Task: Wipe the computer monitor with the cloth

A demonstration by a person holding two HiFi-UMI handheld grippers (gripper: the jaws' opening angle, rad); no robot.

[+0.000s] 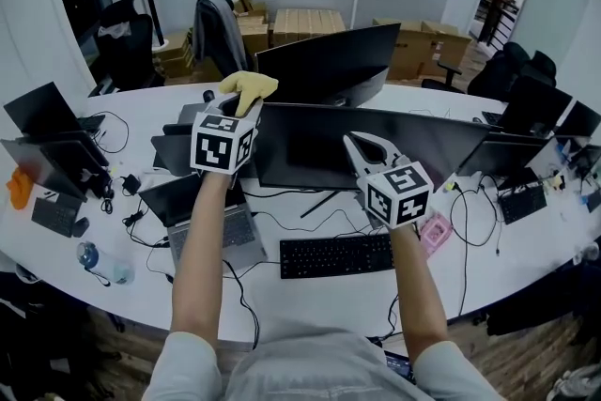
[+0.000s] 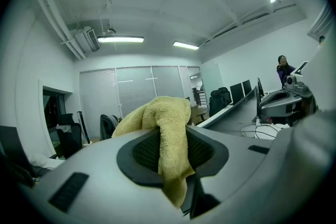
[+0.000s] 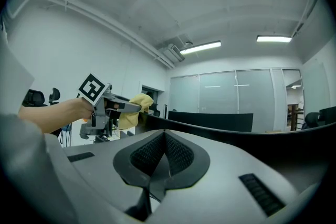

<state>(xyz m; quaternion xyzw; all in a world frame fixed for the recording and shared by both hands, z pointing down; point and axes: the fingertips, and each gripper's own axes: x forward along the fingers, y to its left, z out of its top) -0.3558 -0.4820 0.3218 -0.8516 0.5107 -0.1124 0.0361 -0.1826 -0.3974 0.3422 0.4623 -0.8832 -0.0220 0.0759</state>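
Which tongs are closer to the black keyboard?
Right. The right tongs hover above the keyboard's right end; the left tongs hold a yellow cloth at the monitor's top left corner, farther off.

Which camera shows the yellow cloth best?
The left gripper view: the cloth fills its centre, pinched in the left gripper. The head view shows it small by the monitor; the right gripper view, distant.

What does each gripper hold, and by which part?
The left gripper is shut on the yellow cloth, pinched at a bunched fold, ends hanging out both sides. The right gripper holds nothing; its jaws are together.
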